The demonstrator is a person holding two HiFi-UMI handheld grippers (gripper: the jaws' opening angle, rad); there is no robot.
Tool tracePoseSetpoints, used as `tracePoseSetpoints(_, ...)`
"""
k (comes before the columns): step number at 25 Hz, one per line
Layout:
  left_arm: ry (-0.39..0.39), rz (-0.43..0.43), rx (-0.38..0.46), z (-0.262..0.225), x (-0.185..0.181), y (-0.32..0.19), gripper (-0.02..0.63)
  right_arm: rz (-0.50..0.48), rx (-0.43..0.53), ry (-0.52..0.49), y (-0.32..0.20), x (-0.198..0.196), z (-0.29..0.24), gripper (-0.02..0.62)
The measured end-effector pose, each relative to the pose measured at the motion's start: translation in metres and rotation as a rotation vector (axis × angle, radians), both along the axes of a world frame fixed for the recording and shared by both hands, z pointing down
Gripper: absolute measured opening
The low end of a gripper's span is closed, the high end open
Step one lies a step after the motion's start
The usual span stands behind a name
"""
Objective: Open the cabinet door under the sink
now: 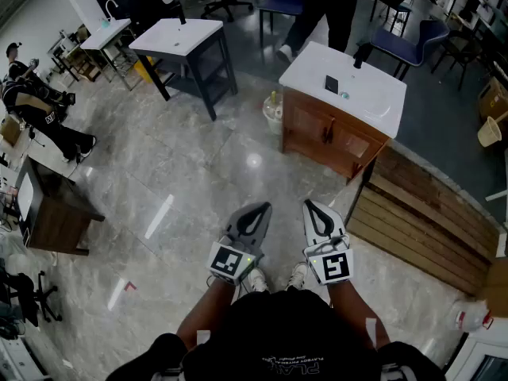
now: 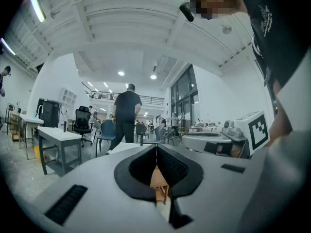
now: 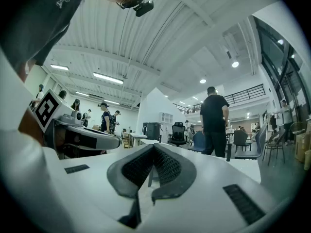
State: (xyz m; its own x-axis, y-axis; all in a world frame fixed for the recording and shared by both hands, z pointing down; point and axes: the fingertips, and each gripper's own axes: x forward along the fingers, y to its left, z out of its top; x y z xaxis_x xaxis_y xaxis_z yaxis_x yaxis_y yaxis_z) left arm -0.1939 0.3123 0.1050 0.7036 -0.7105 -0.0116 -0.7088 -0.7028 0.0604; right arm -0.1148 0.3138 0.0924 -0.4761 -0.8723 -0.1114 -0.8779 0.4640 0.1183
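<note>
Both tools ride level at waist height, carried rather than working, I'd say, because the brown wooden cabinet (image 1: 329,137) under the white rectangular sink (image 1: 349,86) stands well off, far right across the grey marble floor (image 1: 198,181), doors apparently closed. On the left gripper (image 1: 255,209) the fingers (image 2: 171,167) are pressed together with nothing held, and the right gripper (image 1: 312,206) is likewise closed and empty.

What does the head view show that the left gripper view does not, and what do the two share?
Only the head view: the whole wooden cabinet under the white sink, doors closed, and the wooden planks to its right.
Only the left gripper view: ceiling lights, tall windows, and the left tool with its jaws meeting on nothing.
Both: the right tool, the dark-legged white table, a person in black beyond the sink, and a sliver of the cabinet.
</note>
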Motion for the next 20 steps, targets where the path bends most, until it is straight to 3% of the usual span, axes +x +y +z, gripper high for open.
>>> tracePoseSetpoints(20, -0.028, 0.012, -0.027, 0.015, 0.023, -0.007, 0.023, 0.027, -0.003, 0.0, -0.002, 0.024, -0.001, 0.023)
